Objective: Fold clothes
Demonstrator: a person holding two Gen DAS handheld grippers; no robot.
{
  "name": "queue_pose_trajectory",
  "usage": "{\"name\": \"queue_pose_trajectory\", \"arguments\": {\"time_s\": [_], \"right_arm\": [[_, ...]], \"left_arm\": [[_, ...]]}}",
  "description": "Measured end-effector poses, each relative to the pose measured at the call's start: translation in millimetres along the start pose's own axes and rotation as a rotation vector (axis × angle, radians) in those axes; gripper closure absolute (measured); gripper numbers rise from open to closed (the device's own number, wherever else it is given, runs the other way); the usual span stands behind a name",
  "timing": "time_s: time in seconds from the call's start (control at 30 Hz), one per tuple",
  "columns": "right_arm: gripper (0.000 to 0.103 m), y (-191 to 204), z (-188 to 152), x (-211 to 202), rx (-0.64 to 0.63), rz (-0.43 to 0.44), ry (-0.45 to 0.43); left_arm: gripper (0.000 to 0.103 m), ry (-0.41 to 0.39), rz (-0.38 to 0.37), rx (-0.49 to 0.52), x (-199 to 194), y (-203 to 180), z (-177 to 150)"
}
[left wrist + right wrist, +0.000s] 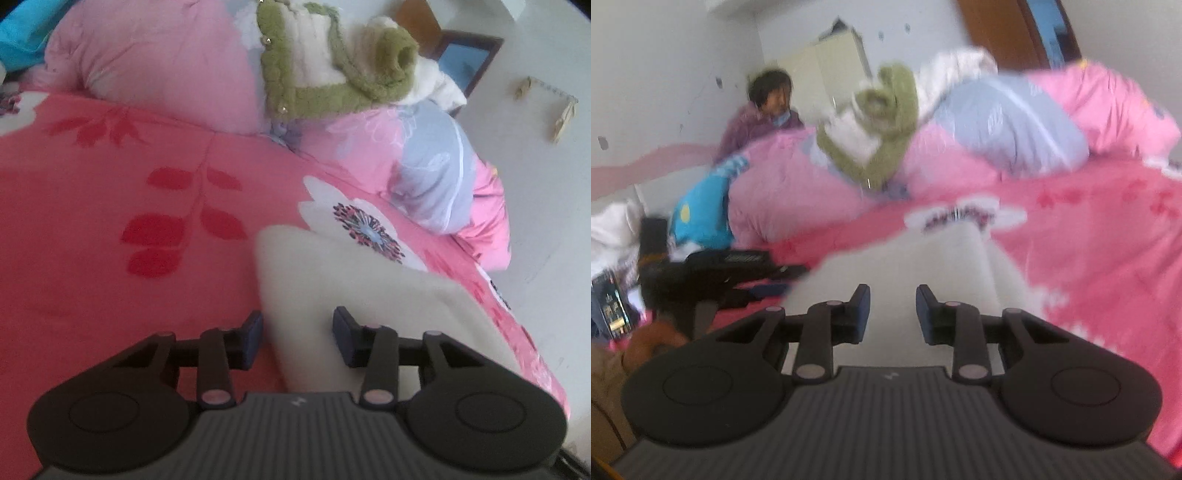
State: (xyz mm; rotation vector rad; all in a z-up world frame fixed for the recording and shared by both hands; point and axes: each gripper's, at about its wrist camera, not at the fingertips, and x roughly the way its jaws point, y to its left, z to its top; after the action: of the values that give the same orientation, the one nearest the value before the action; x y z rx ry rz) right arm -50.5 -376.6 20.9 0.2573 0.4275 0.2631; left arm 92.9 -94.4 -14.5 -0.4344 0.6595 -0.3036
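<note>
- A bed point(110, 221) covered with a red floral sheet fills both views, with white walls behind it.
- Nearest, a cream garment point(351, 280) is spread on the sheet, and its edge lies between the fingers of the left gripper point(297, 338); these stand partly apart, with no pad seen pressing on the cloth.
- The right gripper point(893, 314) is held over the same cream cloth, its fingers narrowly apart; whether cloth is pinched cannot be told.
- The garment is judged soft, light and limp; it is best taken at a corner or hem.
- Farther off, a green-and-white fleece garment point(314, 66) is heaped on a pink quilt point(155, 74).
- A person point(761, 110) is seen beyond the bed.
</note>
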Motion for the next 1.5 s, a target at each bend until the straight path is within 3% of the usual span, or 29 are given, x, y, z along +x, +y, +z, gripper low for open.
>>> {"name": "queue_pose_trajectory", "arguments": {"time_s": [0.1,0.2,0.27,0.33,0.4,0.43,0.47,0.57,0.7,0.8,0.9,1.03,1.1,1.27,1.5], "right_arm": [[0.078,-4,-5,0,0.005,0.019,-0.019],[0.077,-4,10,-1,0.012,0.027,-0.018],[0.077,-2,26,1,-0.014,0.034,-0.048],[0.077,-1,44,7,-0.041,0.039,-0.081],[0.077,0,57,22,-0.083,0.015,-0.077],[0.077,-1,57,34,-0.099,0.002,-0.041],[0.077,-3,56,46,-0.112,-0.011,0.008],[0.078,-9,45,78,-0.203,-0.003,0.175],[0.078,-2,86,85,-0.233,0.023,0.238],[0.078,-4,113,108,-0.249,-0.001,0.236],[0.078,-21,111,156,-0.232,-0.051,0.343],[0.078,-44,109,184,-0.120,-0.034,0.413],[0.078,-44,119,180,-0.082,-0.020,0.386],[0.075,-61,109,197,-0.104,-0.087,0.411],[0.073,-46,116,101,-0.034,-0.003,0.259]], "left_arm": [[0.062,-0.035,0.030,0.017,-14,-1,10],[0.061,-0.127,0.056,0.091,-30,-16,27],[0.058,-0.127,0.032,0.128,-28,-32,38],[0.057,-0.080,0.008,0.151,-15,-47,43],[0.048,0.022,0.011,0.176,13,-57,40],[0.048,0.096,0.043,0.185,32,-58,34],[0.047,0.119,0.068,0.189,42,-57,27],[0.044,0.117,0.079,0.207,48,-55,19],[0.043,0.117,0.079,0.204,50,-55,18],[0.042,0.118,0.086,0.209,50,-57,19],[0.042,0.121,0.090,0.210,49,-56,21],[0.040,0.119,0.106,0.223,49,-58,21],[0.039,0.119,0.112,0.227,48,-60,20],[0.038,0.126,0.141,0.233,44,-65,22],[0.028,0.097,0.189,0.277,15,-79,24]]}}
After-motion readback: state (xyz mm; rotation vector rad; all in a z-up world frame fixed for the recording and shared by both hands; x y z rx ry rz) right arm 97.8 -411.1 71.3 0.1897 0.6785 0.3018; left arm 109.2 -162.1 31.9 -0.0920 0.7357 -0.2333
